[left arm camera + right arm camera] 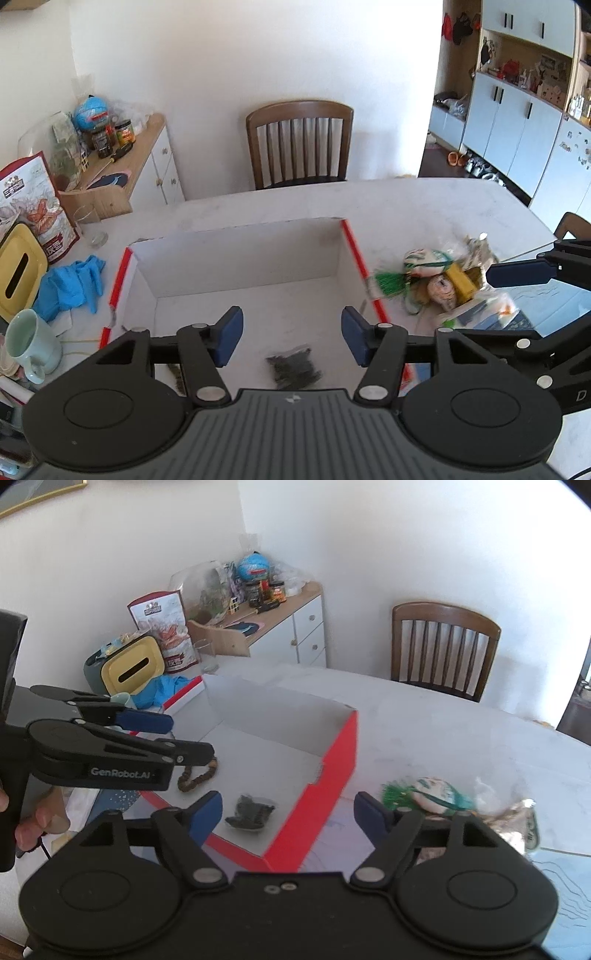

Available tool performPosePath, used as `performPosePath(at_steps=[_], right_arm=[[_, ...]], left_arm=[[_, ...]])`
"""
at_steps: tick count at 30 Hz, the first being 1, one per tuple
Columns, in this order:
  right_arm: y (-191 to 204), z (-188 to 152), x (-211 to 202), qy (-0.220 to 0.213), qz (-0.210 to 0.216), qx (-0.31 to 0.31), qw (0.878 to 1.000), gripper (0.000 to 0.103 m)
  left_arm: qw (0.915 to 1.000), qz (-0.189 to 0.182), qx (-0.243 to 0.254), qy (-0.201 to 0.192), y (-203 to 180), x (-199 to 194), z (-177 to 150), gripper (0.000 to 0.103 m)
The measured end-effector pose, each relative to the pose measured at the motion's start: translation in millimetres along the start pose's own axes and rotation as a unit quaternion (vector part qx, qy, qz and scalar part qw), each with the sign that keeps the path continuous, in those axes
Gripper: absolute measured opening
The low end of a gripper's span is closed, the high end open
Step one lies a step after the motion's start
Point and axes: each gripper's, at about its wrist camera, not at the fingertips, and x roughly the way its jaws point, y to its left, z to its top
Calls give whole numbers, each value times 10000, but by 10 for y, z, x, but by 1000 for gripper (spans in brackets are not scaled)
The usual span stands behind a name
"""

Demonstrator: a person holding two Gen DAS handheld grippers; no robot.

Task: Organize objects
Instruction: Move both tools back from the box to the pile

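Your left gripper [291,338] spread, empty, above box [243,254]. Right gripper [288,818] spread, empty, over box's red edge. One dark packet [251,812], one bead string [195,775] inside. One pile [443,280] on surface [406,206] right of box; far surface bare.

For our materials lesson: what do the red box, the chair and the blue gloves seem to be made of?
Red box: likely cardboard, matte, with thin folded walls. Chair: wood, smooth brown finish, slatted back. Blue gloves: probably thin nitrile or latex, limp and crumpled.
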Motion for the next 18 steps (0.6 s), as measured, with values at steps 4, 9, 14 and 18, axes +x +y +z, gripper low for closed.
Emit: performPosePath(at_steps=[4, 9, 14, 18], right_arm=[[-149, -65, -166, -102, -61, 72, 9999, 84], [-374, -167, -362, -240, -149, 223, 9994, 92], [-623, -305, -561, -393, -282, 361, 9982, 99], [-844, -414, -693, -480, -366, 505, 9969, 102]], left_arm=[[10000, -54, -7, -54, -195, -41, 19, 64], [9998, -128, 0, -118, -439, -67, 36, 70], [9998, -153, 8, -159, -674, -64, 33, 80], [9997, -179, 17, -154, -869, -55, 43, 83]])
